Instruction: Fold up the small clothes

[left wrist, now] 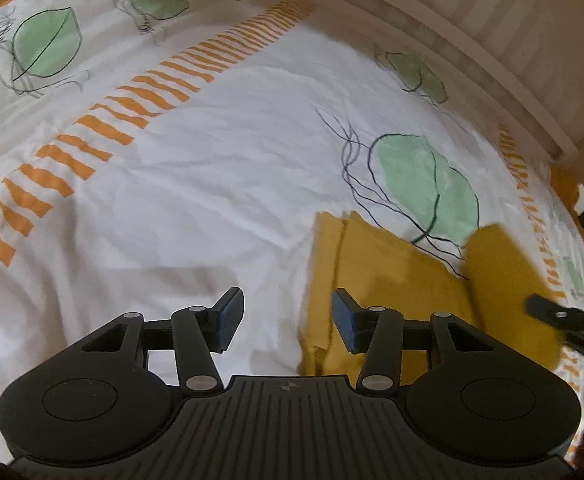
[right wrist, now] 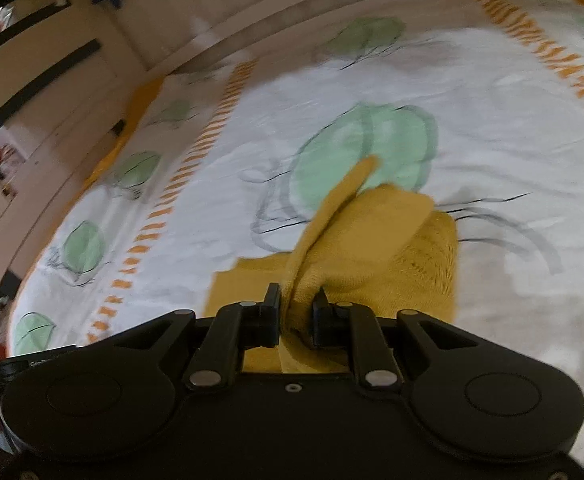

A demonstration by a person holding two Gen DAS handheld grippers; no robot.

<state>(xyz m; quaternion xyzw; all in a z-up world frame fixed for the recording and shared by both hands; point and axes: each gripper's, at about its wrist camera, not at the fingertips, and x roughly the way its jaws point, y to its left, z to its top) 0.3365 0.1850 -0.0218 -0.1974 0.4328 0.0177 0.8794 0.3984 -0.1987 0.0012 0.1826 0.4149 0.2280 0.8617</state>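
A small mustard-yellow knitted garment (left wrist: 388,280) lies on a bed with a white cover. My left gripper (left wrist: 287,320) is open and empty, hovering over the garment's left edge. My right gripper (right wrist: 296,312) is shut on a fold of the garment (right wrist: 356,240) and holds that part lifted above the rest, which stays flat on the cover. In the left wrist view the lifted part (left wrist: 504,280) hangs at the right, with the right gripper's fingers (left wrist: 548,308) on it.
The bed cover (left wrist: 219,184) is white with green leaf prints and orange dashed stripes. A pale wooden bed rail (left wrist: 472,64) runs along the far side. White cupboard doors with dark handles (right wrist: 35,80) stand beyond the bed in the right wrist view.
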